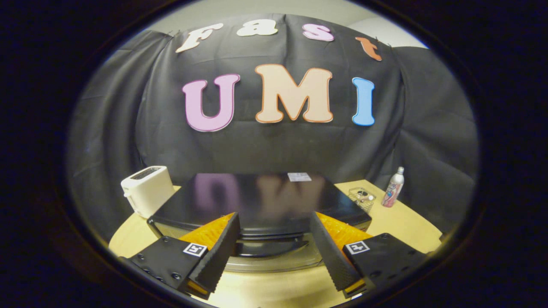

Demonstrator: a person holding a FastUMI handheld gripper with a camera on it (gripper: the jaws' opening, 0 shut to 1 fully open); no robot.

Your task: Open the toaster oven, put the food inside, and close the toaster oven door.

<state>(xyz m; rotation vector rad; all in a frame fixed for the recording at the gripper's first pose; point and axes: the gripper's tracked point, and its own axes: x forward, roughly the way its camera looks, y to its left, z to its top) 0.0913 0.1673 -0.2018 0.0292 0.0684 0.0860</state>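
A black toaster oven (261, 199) stands on the round wooden table (398, 222), seen from above its glossy top. Its front door with a dark handle (272, 248) lies between and just below my fingers; the door looks shut. My gripper (274, 246) is open, its two fingers spread wide to either side of the handle, hovering over the oven's front edge. Nothing is held between them. The food is hidden from here.
A white pop-up toaster (147, 190) sits to the left of the oven. To its right stand a small clear container (361, 198) and a white spray bottle (394, 187). Bare table shows in front of the oven and at the right.
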